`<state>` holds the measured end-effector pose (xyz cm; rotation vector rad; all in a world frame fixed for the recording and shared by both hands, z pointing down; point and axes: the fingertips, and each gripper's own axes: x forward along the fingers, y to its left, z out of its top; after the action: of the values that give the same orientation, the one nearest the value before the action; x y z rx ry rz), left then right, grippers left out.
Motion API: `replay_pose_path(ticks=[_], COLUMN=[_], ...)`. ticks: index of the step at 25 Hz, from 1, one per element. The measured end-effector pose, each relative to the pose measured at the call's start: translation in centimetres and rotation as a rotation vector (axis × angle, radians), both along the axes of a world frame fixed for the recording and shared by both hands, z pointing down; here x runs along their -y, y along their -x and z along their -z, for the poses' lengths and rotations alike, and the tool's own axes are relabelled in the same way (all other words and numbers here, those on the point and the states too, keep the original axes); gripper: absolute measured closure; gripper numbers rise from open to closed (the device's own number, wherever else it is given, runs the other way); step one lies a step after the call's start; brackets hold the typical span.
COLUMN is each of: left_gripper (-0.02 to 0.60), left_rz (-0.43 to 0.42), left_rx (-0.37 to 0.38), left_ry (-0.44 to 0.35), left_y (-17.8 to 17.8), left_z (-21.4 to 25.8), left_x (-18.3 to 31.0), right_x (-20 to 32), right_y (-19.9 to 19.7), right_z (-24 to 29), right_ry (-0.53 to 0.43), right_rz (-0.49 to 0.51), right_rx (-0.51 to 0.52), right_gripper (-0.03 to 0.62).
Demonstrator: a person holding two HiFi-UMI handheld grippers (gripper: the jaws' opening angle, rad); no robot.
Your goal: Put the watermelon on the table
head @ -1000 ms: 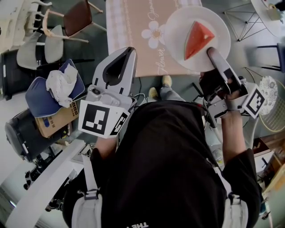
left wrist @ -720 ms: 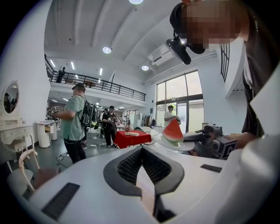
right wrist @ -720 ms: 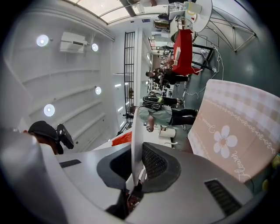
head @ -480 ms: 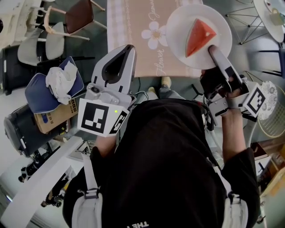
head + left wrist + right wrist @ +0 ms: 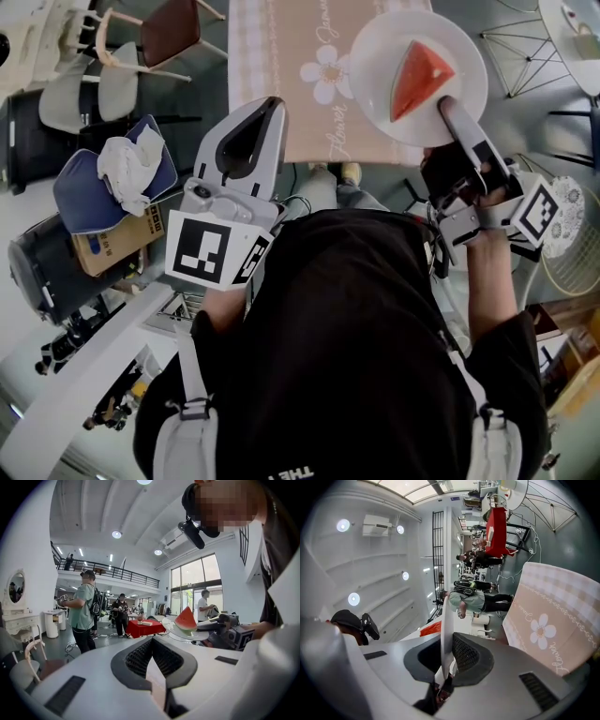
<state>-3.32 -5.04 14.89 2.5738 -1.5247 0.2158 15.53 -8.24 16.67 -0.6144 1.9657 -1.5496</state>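
Right gripper jaws pinch the rim of the white plate, which carries the watermelon wedge over the bench edge. Keep it level while lowering. Left gripper jaws are pressed together, empty.

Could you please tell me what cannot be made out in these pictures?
Head view: the round white plate hides the gap beneath it, so whether it touches the pink flowered tablecloth is unknown; the top edge cuts that cloth off.
Right gripper view: the edge-on plate hides most of the red watermelon wedge.
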Motion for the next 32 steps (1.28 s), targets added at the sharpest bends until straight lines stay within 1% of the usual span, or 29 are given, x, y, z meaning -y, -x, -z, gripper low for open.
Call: replay_pose_path(ticks=[5,17,32], left_gripper=[0.571,0.571,0.571], left_rz=[0.005,-0.030,-0.086], left_rx=[-0.005,-0.030,-0.058], left_ry=[0.003,0.010,0.027], left_y=[0.5,2.5,6.3], left_z=[-0.1,-0.6,-1.5], left_x=[0.9,4.1,8.7], right_x=[0.7,3.2,6.8], right_y=[0.7,3.0,6.4], right_z=[0.1,0.0,-0.3], right_ry=[0.002,0.014,0.033], right_rz=[0.007,-0.016,-0.078], right_rx=[-0.001,-0.014,-0.032], right_gripper=[0.562,0.562,0.562])
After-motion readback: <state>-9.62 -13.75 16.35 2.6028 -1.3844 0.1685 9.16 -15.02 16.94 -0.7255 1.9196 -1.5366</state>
